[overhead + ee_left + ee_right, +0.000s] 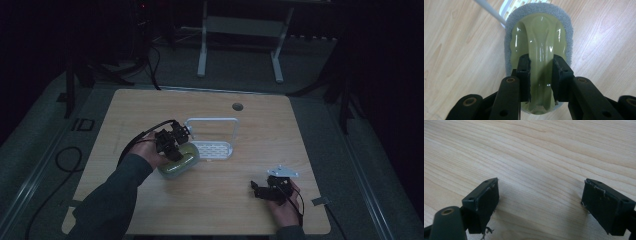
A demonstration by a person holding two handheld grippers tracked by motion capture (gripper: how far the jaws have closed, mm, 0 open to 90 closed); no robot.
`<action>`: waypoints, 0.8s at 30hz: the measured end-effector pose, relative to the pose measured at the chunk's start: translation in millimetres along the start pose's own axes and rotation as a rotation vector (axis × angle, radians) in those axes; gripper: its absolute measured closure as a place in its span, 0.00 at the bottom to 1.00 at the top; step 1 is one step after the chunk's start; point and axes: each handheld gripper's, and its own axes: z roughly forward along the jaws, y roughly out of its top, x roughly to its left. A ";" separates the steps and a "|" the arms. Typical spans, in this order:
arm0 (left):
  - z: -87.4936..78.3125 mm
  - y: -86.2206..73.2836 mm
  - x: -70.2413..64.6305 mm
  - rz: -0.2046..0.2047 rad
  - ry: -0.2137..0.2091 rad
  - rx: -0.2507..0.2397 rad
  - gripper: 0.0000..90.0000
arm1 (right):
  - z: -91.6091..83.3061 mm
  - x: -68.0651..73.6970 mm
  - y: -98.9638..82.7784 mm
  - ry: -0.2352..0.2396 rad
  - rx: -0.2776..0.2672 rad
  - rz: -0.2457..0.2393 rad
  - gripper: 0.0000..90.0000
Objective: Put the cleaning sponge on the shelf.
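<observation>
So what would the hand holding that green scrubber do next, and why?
Probably carry it the short way onto the white slotted plastic tray. The left gripper is shut on the glossy green handle of the grey-padded scrubber, right beside that tray, while the right gripper rests open over bare wood.

I am working in what looks like a dim lab or recording room rather than a home. A lone light wooden counter (210,200) with a cable hole (237,106) at its far edge stands on grey carpet (240,70). A white metal frame stand (240,40) rises beyond it, dark stand legs (345,100) flank the sides, and black cables (65,160) trail over the floor at left.
</observation>
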 end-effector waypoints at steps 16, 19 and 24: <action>1.9 17.0 -4.3 0.081 0.004 -0.014 0.79 | 0.0 0.0 0.0 0.000 0.000 0.000 0.16; 3.8 20.1 -3.8 0.089 0.003 -0.013 0.79 | 0.0 0.0 0.0 0.000 0.000 0.000 0.16; 7.2 24.9 -4.1 0.100 0.002 -0.011 0.79 | 0.0 0.0 0.0 0.000 0.000 0.000 0.16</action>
